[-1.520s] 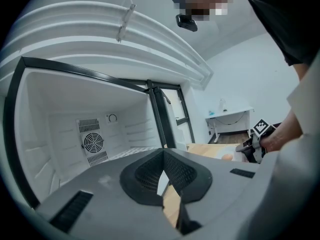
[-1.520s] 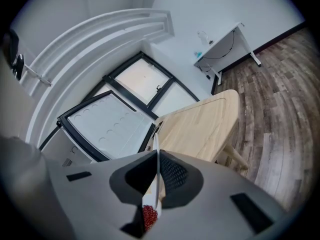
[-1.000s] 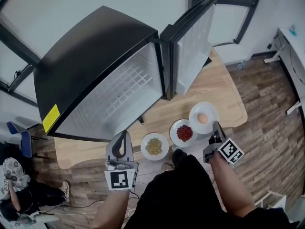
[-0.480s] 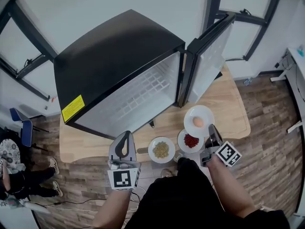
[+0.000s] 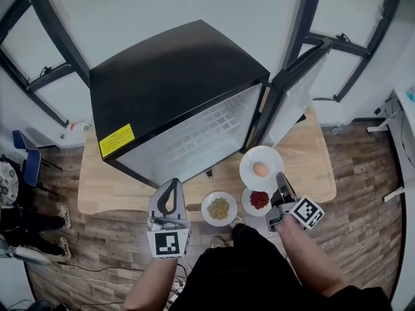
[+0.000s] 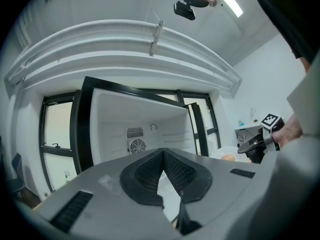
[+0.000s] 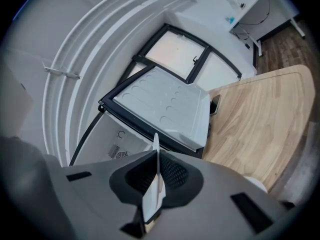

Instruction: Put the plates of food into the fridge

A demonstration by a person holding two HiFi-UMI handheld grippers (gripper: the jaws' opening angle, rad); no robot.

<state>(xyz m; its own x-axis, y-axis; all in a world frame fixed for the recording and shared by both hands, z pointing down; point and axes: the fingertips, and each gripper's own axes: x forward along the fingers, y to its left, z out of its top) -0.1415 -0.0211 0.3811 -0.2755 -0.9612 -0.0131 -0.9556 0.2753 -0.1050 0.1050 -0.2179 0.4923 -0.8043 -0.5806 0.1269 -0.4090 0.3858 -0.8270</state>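
A white plate with an egg (image 5: 261, 161) hangs above the wooden table (image 5: 110, 186), in front of the open fridge (image 5: 175, 83). My right gripper (image 5: 279, 179) is shut on its near rim; that rim shows edge-on as a thin white edge (image 7: 155, 184) between the pads in the right gripper view. Two more plates rest on the table edge, one with red food (image 5: 259, 201) and one with yellowish food (image 5: 219, 208). My left gripper (image 5: 172, 185) hovers left of them, level, shut and empty, and faces the fridge's white interior (image 6: 145, 129).
The fridge door (image 5: 295, 102) stands swung open to the right, just beyond the lifted plate. A wire shelf (image 5: 214, 125) crosses the fridge cavity. Wood floor surrounds the table, with a white desk (image 5: 405, 102) at far right.
The right gripper has lifted the egg plate off the table and carried it toward the fridge opening. The left gripper has drifted slightly forward and up.
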